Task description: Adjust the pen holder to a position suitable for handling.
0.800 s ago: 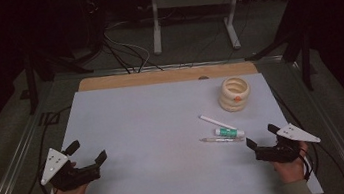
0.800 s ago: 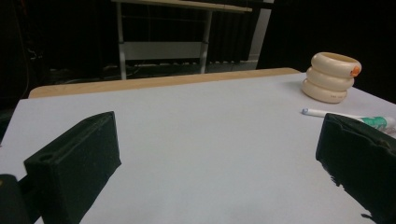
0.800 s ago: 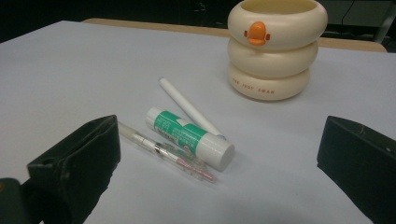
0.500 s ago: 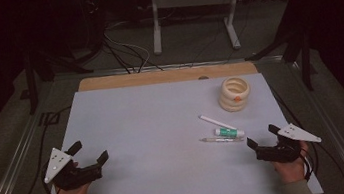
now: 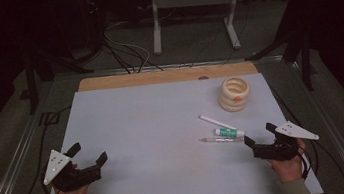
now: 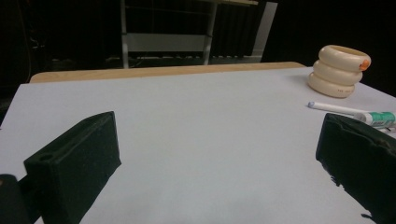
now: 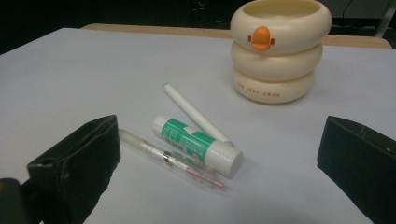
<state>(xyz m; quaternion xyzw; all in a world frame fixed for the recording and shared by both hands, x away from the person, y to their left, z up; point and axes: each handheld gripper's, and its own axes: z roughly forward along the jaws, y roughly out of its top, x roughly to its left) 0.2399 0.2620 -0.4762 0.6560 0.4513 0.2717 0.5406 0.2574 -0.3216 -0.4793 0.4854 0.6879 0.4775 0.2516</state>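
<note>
High view: cream holder (image 5: pixel 234 93) stands beyond glue stick (image 5: pixel 229 132), pens.

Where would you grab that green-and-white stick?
Grip the stick across its round middle, coming from above with the right hand-held gripper. It lies flat, with a white pen and a clear pen close alongside, so the jaws need care slipping in.

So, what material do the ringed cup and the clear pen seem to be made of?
Ringed cup: probably matte plastic or silicone, with a smooth cream surface, soft sheen and a moulded orange beak. Clear pen: likely glossy transparent plastic, since its inner parts show through the barrel.
</note>
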